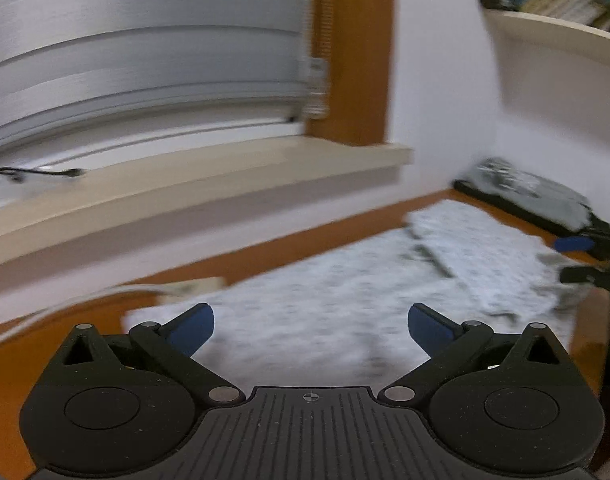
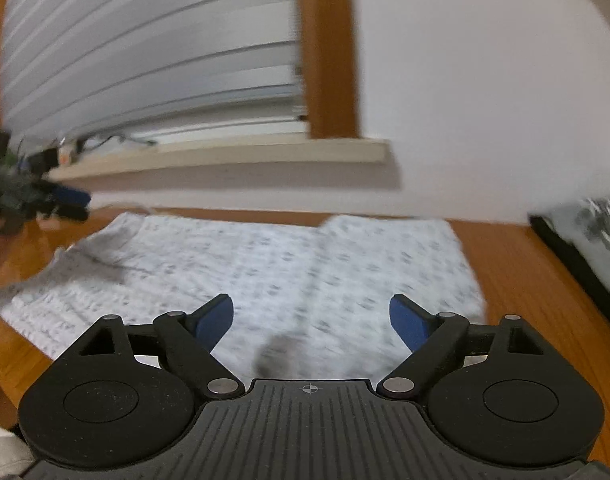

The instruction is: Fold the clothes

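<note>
My left gripper (image 1: 311, 330) and right gripper (image 2: 311, 322) both hang jaws spread, empty, above the patterned garment (image 2: 289, 264) lying flat on the wooden floor (image 2: 517, 264) below the windowsill (image 2: 233, 154); release done I think, next pinch an edge for another fold

Garment (image 2: 265, 264): flat on the table (image 2: 517, 272), centre of the right wrist frame.
Sill (image 2: 233, 156): behind the table, upper middle.
Blind (image 2: 145, 52): above the sill, upper left.
Pile (image 2: 597, 220): on the table, right edge, beside the garment.
Left gripper (image 1: 311, 328): over the garment, lower centre of its frame.
Shelf (image 1: 565, 52): upper right of the left wrist frame, above the pile.
</note>
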### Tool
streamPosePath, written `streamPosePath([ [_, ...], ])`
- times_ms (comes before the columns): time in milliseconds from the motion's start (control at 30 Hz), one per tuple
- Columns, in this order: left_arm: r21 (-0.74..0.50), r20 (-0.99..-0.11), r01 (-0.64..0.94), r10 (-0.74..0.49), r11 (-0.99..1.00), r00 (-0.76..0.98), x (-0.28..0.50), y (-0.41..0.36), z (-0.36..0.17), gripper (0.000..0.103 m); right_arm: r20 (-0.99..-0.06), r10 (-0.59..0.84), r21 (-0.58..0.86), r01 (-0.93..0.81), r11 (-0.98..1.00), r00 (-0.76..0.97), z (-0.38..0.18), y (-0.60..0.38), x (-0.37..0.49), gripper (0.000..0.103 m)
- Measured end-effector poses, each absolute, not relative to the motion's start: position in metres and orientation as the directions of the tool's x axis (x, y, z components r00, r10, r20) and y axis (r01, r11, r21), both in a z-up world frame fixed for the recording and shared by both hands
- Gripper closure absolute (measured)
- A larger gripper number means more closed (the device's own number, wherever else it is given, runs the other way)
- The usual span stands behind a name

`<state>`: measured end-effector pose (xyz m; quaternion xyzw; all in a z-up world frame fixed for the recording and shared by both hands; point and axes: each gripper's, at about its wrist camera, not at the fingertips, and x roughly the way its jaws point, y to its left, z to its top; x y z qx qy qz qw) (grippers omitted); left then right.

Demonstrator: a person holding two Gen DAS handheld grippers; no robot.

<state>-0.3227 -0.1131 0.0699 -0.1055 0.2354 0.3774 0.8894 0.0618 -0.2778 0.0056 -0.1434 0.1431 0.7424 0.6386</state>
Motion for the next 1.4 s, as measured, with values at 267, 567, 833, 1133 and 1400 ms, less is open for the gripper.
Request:
streamPosePath([
  [267,-0.012,-0.56,-0.743,0.611,0.67,0.56,-0.349,-0.044,0.051,0.0,-0.447,0.835,0.001,-0.934,-0.357,-0.32,0.013,-0.257,-0.022,0.019],
  [567,-0.07,-0.623,-0.698,0.516,0.712,0.589,-0.34,0.024,0.025,0.0,-0.53,0.728,-0.003,-0.857,-0.515,-0.435,0.006,-0.233,-0.097,0.019],
  [833,-0.067,-0.664,-0.674,0.47,0.736,0.581,-0.324,0.033,0.008,0.003,-0.557,0.649,0.001,-0.782,-0.623,-0.518,0.006,-0.242,-0.14,0.019],
  [1133,-0.031,-0.67,-0.675,0.486,0.737,0.561,-0.319,0.032,0.007,0.004,-0.58,0.606,-0.016,-0.736,-0.677,-0.545,0.001,-0.255,-0.165,0.018],
  [1400,-0.017,-0.663,-0.663,0.488,0.748,0.567,-0.313,0.022,0.01,0.022,-0.57,0.618,-0.02,-0.742,-0.67,-0.542,0.001,-0.251,-0.17,0.034],
])
